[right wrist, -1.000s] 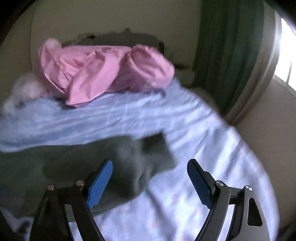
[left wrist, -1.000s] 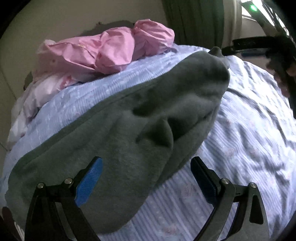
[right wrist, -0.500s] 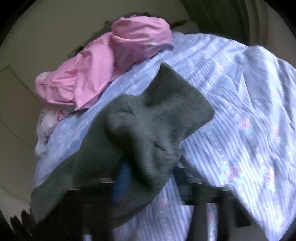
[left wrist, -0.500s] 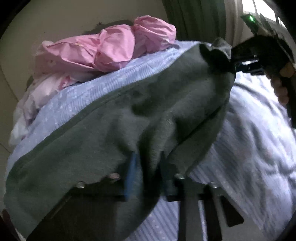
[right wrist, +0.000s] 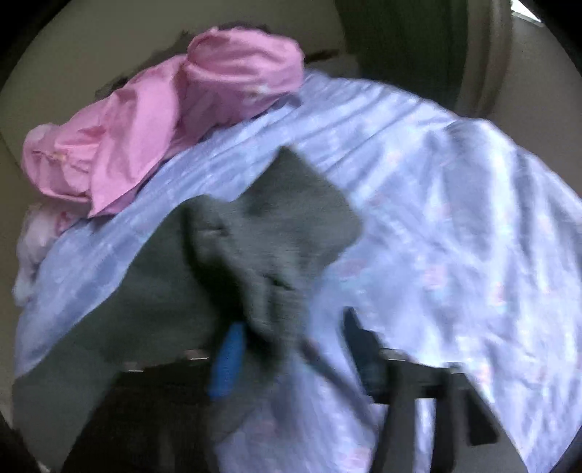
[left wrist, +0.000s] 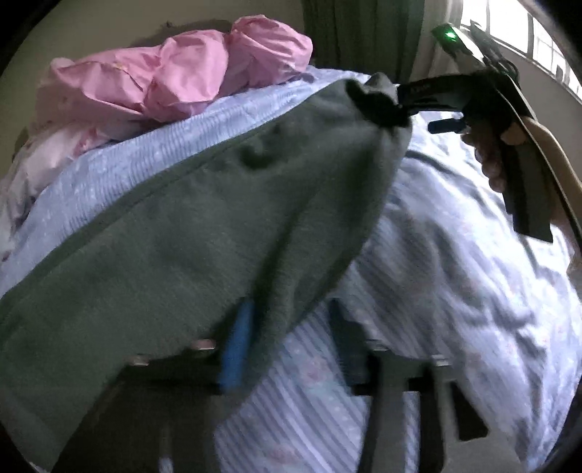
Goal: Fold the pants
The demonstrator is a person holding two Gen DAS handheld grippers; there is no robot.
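Grey-green pants (left wrist: 203, 233) lie stretched across the striped, flowered blue bedsheet (left wrist: 454, 291), running from the near left edge of the bed toward its far side. Pink bedding (left wrist: 182, 83) is heaped beyond the pants, against the wall, with a green curtain (left wrist: 363, 32) to its right. Left gripper (left wrist: 291, 345) at the near end of the pants: jaws opening, an edge of fabric draped over the blue left pad and hanging in the gap; the right pad is clear of the cloth, over bare sheet. Right gripper (right wrist: 291, 349) at the far end of the pants: jaws opening too, a bunched fold of fabric between them, resting against the left pad only. From the left wrist view, the right gripper sits at the raised far corner of the pants, a hand (left wrist: 491, 152) wrapped around its handle. Motion blur on both views.
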